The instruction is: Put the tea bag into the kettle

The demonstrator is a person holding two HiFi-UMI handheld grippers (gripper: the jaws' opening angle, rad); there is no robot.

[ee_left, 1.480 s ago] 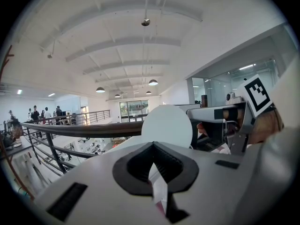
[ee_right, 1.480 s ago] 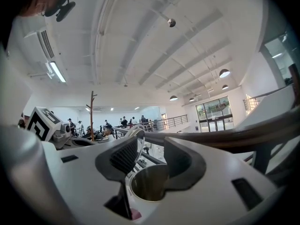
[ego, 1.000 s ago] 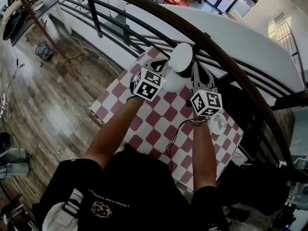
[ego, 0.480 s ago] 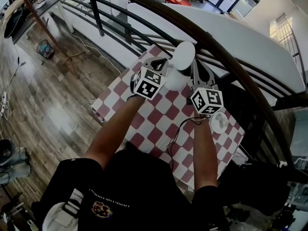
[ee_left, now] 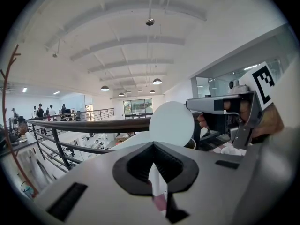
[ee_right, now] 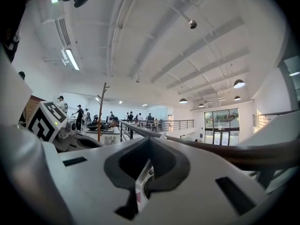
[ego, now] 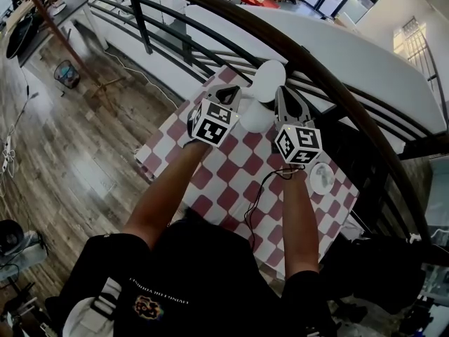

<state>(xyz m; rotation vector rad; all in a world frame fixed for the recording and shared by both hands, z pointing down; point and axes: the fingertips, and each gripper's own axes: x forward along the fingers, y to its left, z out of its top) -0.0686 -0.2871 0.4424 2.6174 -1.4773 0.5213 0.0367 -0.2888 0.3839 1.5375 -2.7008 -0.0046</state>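
Mezzanine railing [ee_left: 93, 124] is bordering the red-and-white checked worktop [ego: 224, 188], where the white electric kettle [ego: 254, 118] is standing with its round lid [ego: 270, 81] raised. Beside the opening, the right tool [ego: 284, 91] is clamping a thin white slip, judged to be the tea bag [ee_right: 142, 184]. The left tool [ego: 235, 90] is sitting closed to a slit. Drop not yet done.

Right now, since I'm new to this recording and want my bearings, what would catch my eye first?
The left gripper and right gripper, each carrying a marker cube, point together over a red-and-white checked table. Between them sits a white kettle with its round lid raised, beside a dark curved railing.
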